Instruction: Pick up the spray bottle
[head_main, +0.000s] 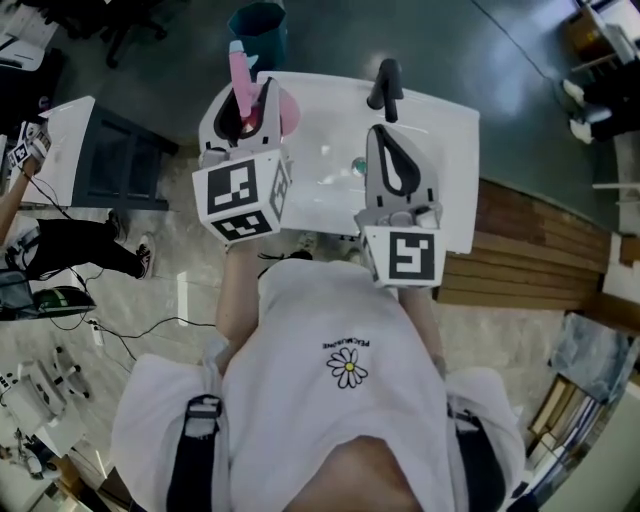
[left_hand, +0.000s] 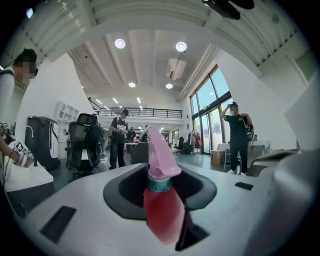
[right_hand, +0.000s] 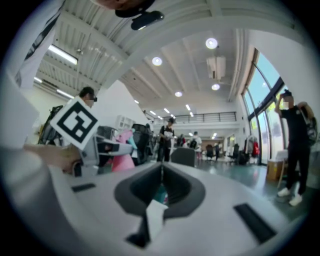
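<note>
The spray bottle (head_main: 242, 78) has a pink trigger head, a teal collar and a pink-red body. It hangs upright above the white table (head_main: 445, 130), held in my left gripper (head_main: 246, 100), whose jaws are shut on its neck and body. In the left gripper view the bottle (left_hand: 161, 202) fills the gap between the jaws of the left gripper (left_hand: 161, 172). My right gripper (head_main: 386, 85) is level beside it on the right, holds nothing, and its tips meet. In the right gripper view, the right gripper (right_hand: 161, 172) shows a closed seam, and the bottle (right_hand: 121, 157) is off to the left.
A teal bin (head_main: 260, 30) stands on the floor beyond the table. Wooden planks (head_main: 530, 250) lie to the right. A small green item (head_main: 358, 166) rests on the table. People (left_hand: 119, 137) and an office chair (left_hand: 82, 145) stand in the room ahead.
</note>
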